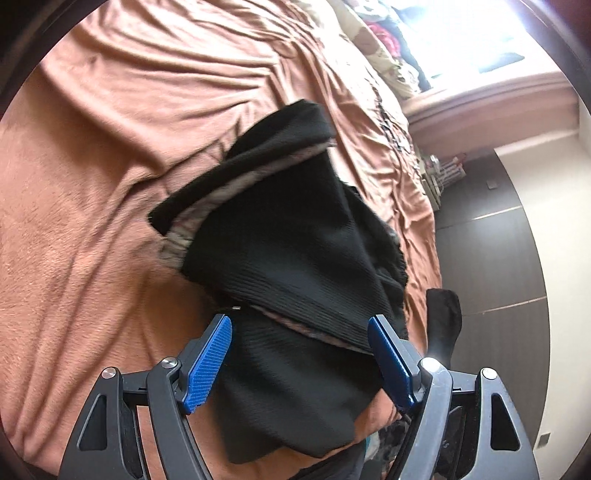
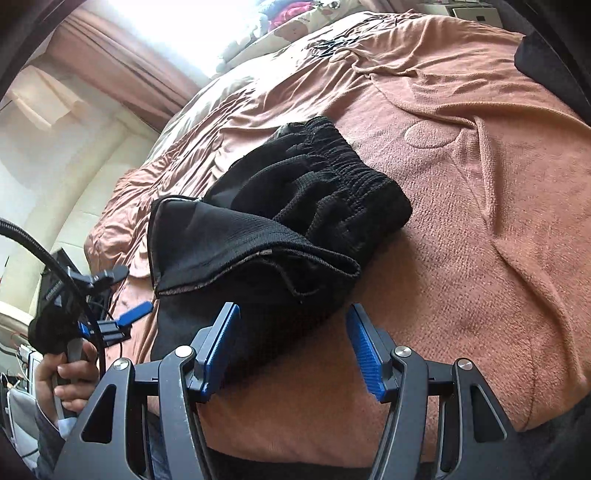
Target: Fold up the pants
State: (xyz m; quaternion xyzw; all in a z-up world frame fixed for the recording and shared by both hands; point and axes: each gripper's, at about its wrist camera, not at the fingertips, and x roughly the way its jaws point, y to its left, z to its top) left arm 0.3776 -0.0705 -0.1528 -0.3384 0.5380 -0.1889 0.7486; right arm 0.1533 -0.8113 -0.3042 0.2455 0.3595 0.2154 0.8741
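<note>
The black pants (image 1: 288,258) lie folded in a thick bundle on the brown blanket (image 1: 92,221). In the right wrist view the pants (image 2: 273,225) show their gathered elastic waistband (image 2: 354,181) at the far end. My left gripper (image 1: 301,332) is open, its blue pads wide apart just above the near part of the bundle, holding nothing. My right gripper (image 2: 291,325) is open and empty over the near edge of the pants. The left gripper also shows in the right wrist view (image 2: 125,321), held in a hand at the left.
The blanket (image 2: 480,221) covers the whole bed and is creased. Pillows and clothes (image 2: 288,22) lie at the bed's far end by a bright window. A dark floor (image 1: 498,258) runs along the bed's right edge. A black sock (image 1: 443,325) hangs there.
</note>
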